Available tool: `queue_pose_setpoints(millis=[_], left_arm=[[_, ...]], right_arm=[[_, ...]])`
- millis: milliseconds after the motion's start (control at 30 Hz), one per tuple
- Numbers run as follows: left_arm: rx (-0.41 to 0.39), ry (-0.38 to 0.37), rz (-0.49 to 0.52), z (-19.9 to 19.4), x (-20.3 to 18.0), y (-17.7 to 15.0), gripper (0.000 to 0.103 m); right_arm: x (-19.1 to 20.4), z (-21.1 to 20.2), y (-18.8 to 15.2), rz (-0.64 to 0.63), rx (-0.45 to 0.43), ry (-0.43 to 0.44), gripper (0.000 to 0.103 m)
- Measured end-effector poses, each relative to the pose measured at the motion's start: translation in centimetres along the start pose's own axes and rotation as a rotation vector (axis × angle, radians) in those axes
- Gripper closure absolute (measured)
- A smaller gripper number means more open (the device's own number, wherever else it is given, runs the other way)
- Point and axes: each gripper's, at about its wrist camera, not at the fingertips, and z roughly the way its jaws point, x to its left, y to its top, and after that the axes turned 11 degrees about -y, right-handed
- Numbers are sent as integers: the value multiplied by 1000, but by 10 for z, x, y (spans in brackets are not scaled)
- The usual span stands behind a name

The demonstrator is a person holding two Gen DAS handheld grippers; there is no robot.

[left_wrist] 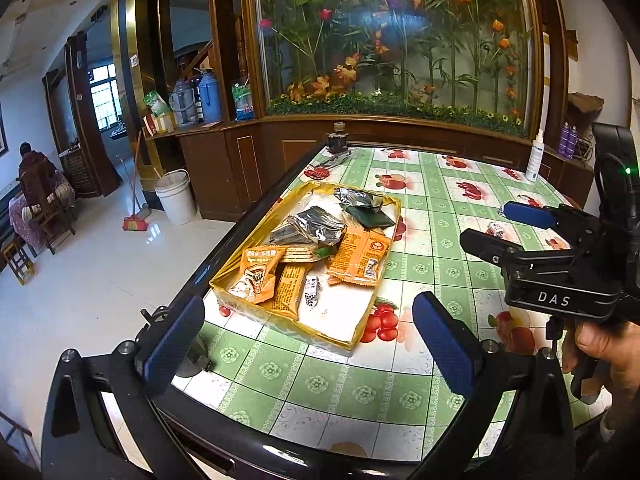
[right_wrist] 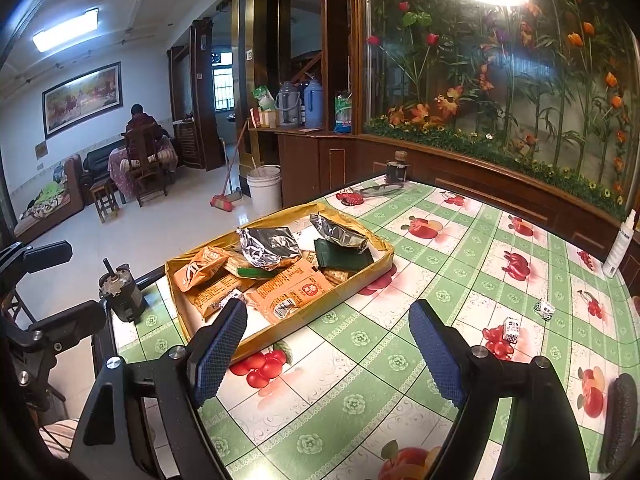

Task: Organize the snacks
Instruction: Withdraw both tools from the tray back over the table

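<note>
Gold-coloured shallow cardboard tray (right_wrist: 376,276) sits on the green-checked fruit-print tabletop (right_wrist: 360,380), heaped with orange and silver-foil snack packets (right_wrist: 288,288). Two small white wrapped candies (right_wrist: 511,328) lie apart on the cloth. Left gripper (left_wrist: 308,344) and right gripper (right_wrist: 328,352) hover with fingers spread, empty.

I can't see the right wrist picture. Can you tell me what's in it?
A yellow tray full of snack packets, orange and silver ones, sits on a table with a green, fruit-patterned cloth. The right gripper hovers open and empty in front of it, and two small wrapped candies lie loose on the cloth to the right.
</note>
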Motion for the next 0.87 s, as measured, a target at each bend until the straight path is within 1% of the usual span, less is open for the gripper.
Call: queue_pose_setpoints(millis=[67, 100, 200, 267, 467, 567, 633, 733, 867], left_arm=[[-8, -33, -23, -2, 3, 0, 0], [-10, -34, -33, -2, 4, 0, 0], [-4, -33, -49, -1, 6, 1, 0], [-9, -16, -46, -2, 7, 1, 0], [19, -15, -61, 2, 11, 1, 0], [39, -3, -55, 4, 12, 1, 0], [24, -2, -48, 2, 13, 2, 0], [-23, 8, -46, -6, 16, 1, 0], [-32, 28, -40, -6, 17, 5, 0]], right_arm=[[1, -1, -1, -2, 1, 2, 18], [1, -2, -1, -3, 1, 4, 18], [3, -1, -1, -11, 4, 7, 18], [5, 1, 0, -16, 7, 11, 18], [14, 12, 1, -40, 18, 24, 18], [17, 15, 1, -51, 21, 27, 18], [18, 17, 1, -57, 21, 32, 18], [20, 19, 1, -63, 21, 36, 18], [22, 22, 1, -67, 22, 40, 18]])
